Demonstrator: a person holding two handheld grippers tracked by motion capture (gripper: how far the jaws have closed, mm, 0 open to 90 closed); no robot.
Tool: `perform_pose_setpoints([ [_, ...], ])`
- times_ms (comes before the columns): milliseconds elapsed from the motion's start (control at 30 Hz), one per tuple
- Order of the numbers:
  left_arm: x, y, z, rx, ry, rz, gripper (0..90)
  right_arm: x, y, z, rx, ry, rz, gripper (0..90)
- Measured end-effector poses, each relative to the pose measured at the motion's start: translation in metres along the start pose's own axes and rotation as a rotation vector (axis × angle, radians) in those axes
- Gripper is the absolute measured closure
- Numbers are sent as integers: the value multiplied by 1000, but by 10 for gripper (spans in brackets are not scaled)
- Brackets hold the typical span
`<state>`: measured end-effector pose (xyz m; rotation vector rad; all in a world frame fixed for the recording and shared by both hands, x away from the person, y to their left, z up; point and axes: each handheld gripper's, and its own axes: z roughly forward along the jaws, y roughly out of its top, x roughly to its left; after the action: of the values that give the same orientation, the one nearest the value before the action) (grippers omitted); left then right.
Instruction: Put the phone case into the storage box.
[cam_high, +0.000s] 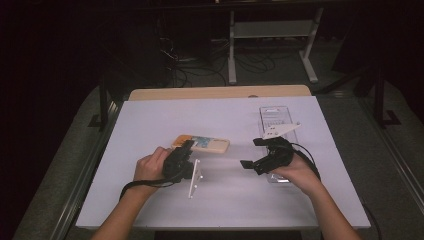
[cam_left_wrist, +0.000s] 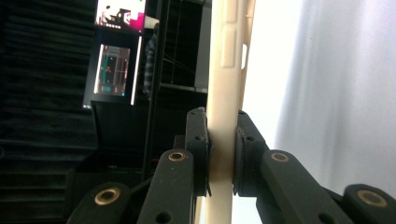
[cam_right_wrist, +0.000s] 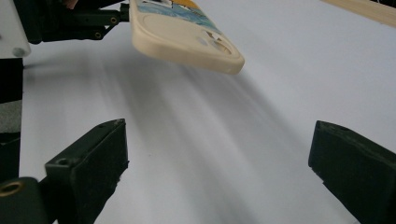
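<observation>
Cream phone case (cam_right_wrist: 187, 39) with blue-orange print, seemingly clear tray (cam_high: 274, 120), black fingers (cam_right_wrist: 88, 163)

Both forearms came in from the bottom of the high view, angled inward. The left hand (cam_high: 150, 167) gripped the left gripper (cam_high: 186, 146), whose jaws pointed away from the person and stood closed, the two black fingers (cam_left_wrist: 198, 149) pressed flat against what sat between them. The right hand (cam_high: 299, 172) held the right gripper (cam_high: 251, 152) turned toward the left one, its fingers (cam_right_wrist: 91, 163) spread wide apart with nothing between them.
</observation>
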<state>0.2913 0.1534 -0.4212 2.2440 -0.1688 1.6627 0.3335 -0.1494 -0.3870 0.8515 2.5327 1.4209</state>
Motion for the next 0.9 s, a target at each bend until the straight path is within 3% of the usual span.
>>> perform_pose_setpoints([
  [900,13,-2,-1,6,-90,-202,794,-1,-1,3,36,6,13,41],
])
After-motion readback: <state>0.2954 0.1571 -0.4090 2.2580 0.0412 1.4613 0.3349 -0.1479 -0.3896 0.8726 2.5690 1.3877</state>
